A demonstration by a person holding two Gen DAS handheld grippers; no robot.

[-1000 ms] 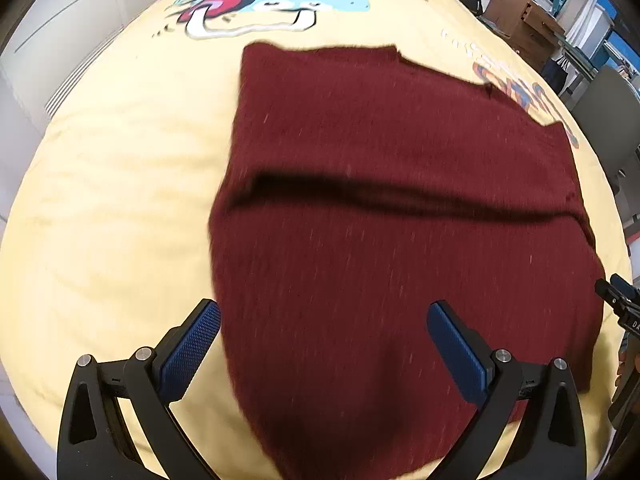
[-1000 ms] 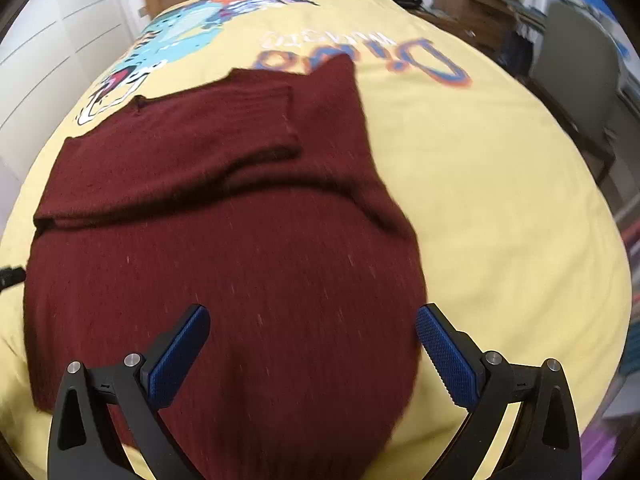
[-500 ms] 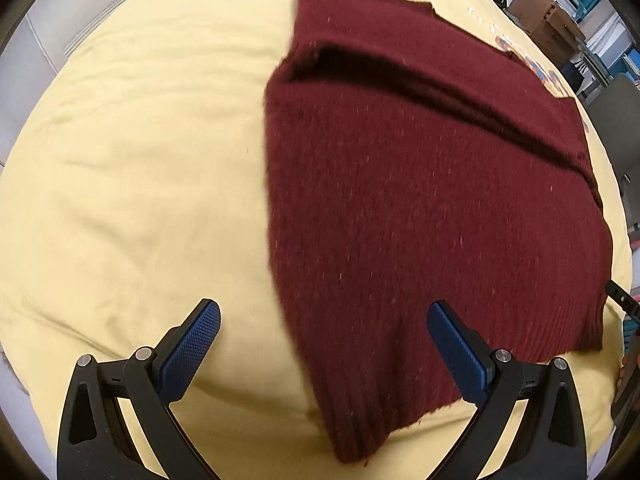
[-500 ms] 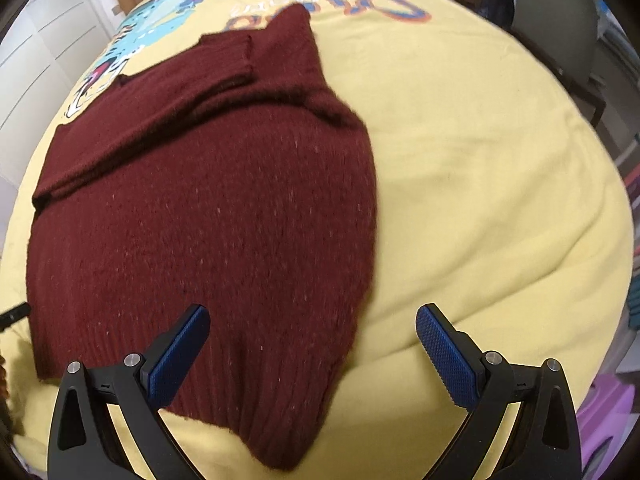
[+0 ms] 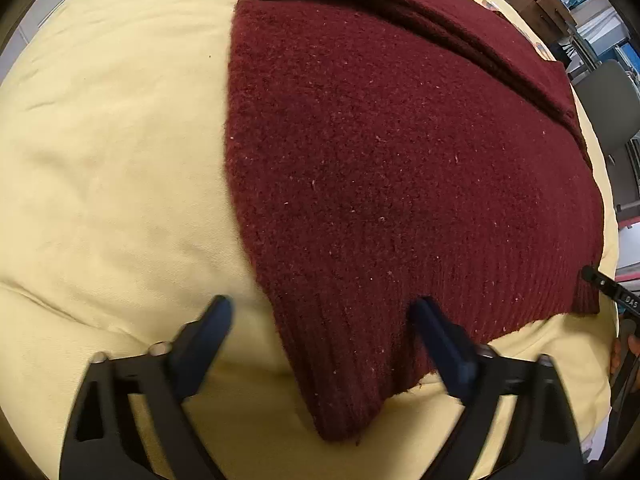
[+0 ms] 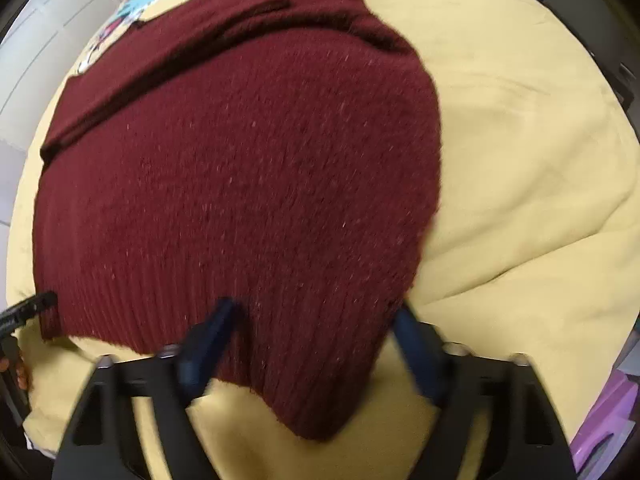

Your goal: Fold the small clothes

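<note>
Sweater (image 5: 400,160) hem corners sit between both apparently parted hand-held gripper (image 5: 322,314) (image 6: 314,314) fingers.

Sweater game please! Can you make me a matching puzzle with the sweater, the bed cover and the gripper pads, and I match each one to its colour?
Things:
1. sweater
2. bed cover
3. gripper pads

Colours:
A. blue
B. dark red
C. pale yellow

Pairs: 1-B, 2-C, 3-A
</note>
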